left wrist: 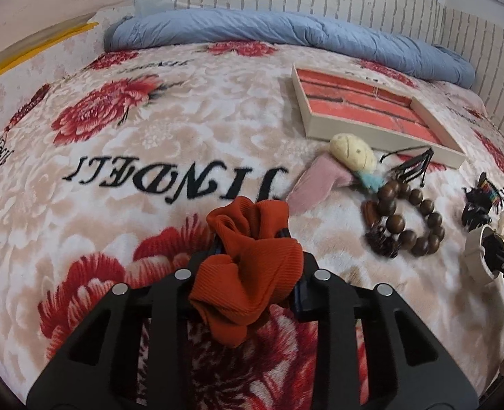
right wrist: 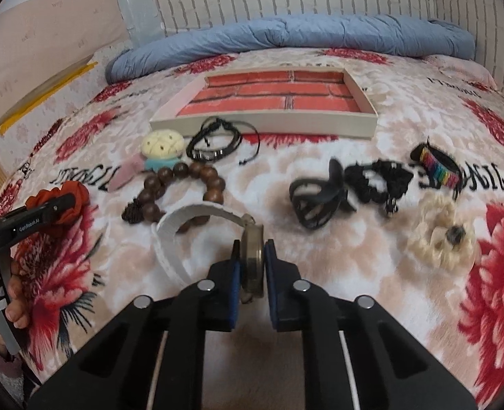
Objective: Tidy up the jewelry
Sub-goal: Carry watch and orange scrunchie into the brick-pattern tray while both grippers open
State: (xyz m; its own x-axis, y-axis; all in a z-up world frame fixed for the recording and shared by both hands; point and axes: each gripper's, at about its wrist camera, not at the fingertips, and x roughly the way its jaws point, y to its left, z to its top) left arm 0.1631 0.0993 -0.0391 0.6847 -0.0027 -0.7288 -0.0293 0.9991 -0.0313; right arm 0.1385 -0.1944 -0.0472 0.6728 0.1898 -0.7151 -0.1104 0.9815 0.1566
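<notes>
My left gripper is shut on an orange ribbed scrunchie, held just above the flowered blanket; it also shows at the left of the right wrist view as the scrunchie. My right gripper is shut on a watch, its round case edge-on between the blue pads and its white strap looping off to the left. The cream tray with a red brick lining lies further up the bed, also seen as the tray at upper right.
Loose on the blanket are a wooden bead bracelet, black cord bracelets, a cream plush clip, a black claw clip, a black scrunchie, a rainbow band and a fluffy cream scrunchie. A blue duvet lines the wall.
</notes>
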